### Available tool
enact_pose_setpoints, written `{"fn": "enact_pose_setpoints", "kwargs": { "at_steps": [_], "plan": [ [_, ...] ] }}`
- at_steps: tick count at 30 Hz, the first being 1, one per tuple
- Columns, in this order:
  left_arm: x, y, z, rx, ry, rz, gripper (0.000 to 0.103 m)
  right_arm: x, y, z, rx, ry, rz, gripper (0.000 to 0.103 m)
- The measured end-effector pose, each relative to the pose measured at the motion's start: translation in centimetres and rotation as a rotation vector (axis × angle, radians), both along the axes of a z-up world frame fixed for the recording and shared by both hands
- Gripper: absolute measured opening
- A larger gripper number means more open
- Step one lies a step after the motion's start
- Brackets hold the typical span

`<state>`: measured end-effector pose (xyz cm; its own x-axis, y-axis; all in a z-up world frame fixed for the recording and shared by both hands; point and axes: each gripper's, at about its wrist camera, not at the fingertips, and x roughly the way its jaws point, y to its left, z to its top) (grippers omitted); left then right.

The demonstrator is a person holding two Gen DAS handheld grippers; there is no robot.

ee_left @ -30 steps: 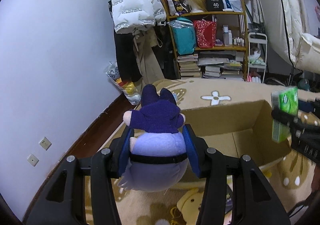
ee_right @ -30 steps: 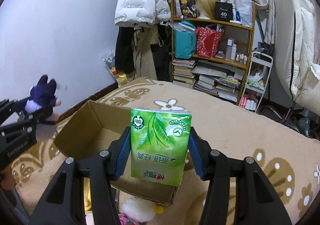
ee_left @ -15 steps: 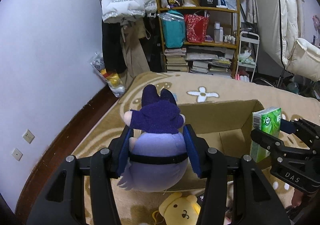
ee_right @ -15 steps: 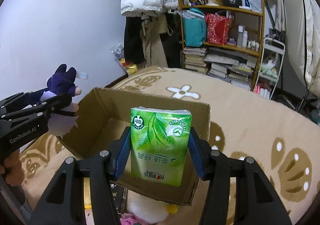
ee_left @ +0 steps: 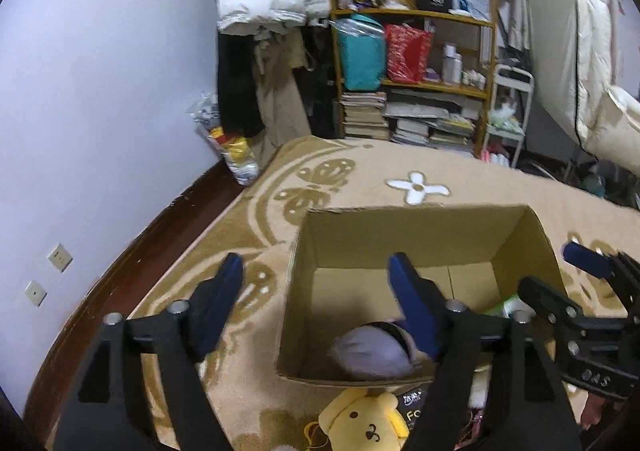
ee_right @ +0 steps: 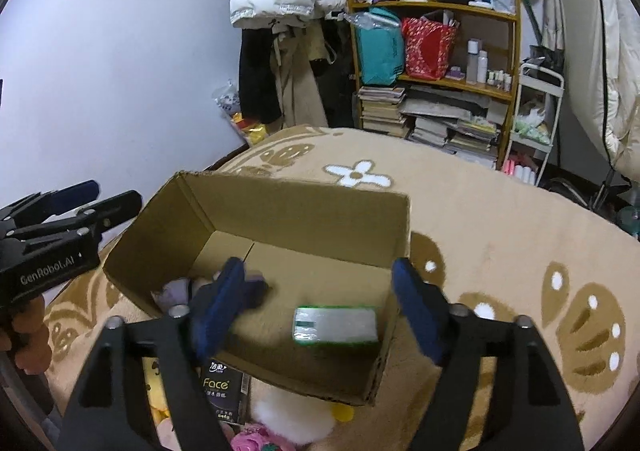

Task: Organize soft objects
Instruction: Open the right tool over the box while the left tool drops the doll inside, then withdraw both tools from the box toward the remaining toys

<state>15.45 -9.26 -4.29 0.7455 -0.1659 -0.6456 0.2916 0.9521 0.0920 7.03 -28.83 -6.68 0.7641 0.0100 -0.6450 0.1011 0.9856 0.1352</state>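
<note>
An open cardboard box (ee_left: 416, 211) stands on the tan rug. A purple plush (ee_left: 372, 351) lies at the box's near left corner, also seen in the right wrist view as the plush (ee_right: 176, 291). A green tissue pack (ee_right: 336, 325) lies flat on the box floor at the right. My left gripper (ee_left: 316, 271) hangs over the box's left wall; its jaws are opening, with nothing pressed between them. My right gripper (ee_right: 320, 271) hovers above the tissue pack, its jaws opening too, clear of the pack.
In front of the box lie a yellow plush (ee_left: 366, 423), a black tissue pack (ee_right: 224, 391), a white fluffy toy (ee_right: 288, 419) and a pink item (ee_right: 248, 439). A cluttered shelf (ee_left: 416, 63) and hanging coats stand at the back; the wall runs along the left.
Both grippers have opened wide. The purple plush has dropped from the left one into the box, and the tissue pack from the right one onto the box floor.
</note>
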Motion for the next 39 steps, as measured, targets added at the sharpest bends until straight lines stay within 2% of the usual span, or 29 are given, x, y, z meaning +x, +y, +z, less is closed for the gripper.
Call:
{"fn": "enact_pose_setpoints", "kwargs": {
  "at_steps": [1, 4, 7, 14, 22, 27, 39],
  "plan": [
    [0.1, 0.2, 0.3, -0.004, -0.004, 0.009, 0.097, -0.2, -0.1, 0.2, 0.0, -0.007, -0.004, 0.092],
    [0.0, 1.1, 1.3, -0.024, -0.034, 0.043, 0.097, -0.5, -0.3, 0.6, 0.008, -0.011, -0.017, 0.099],
    [0.0, 1.7, 1.8, -0.024, -0.028, 0.059, 0.097, -0.8, -0.5, 0.8, 0.012, -0.008, -0.029, 0.103],
    [-1.3, 3.5, 2.9, -0.02, -0.037, 0.084, 0.101, -2.3, 0.0, 1.3, 0.002, 0.002, -0.037, 0.103],
    [-3.6, 4.7, 4.2, 0.01, -0.032, 0.058, 0.102, -4.6, 1.2, 2.5, -0.015, 0.007, -0.033, 0.103],
    [-5.3, 5.3, 4.2, 0.042, 0.021, 0.048, 0.102, -6.4, 1.9, 3.0, -0.003, 0.007, -0.031, 0.103],
    [-8.4, 7.8, 3.4, 0.043, 0.132, 0.091, 0.102, -10.1, 4.1, 2.9, -0.01, 0.037, -0.026, 0.103]
  ]
}}
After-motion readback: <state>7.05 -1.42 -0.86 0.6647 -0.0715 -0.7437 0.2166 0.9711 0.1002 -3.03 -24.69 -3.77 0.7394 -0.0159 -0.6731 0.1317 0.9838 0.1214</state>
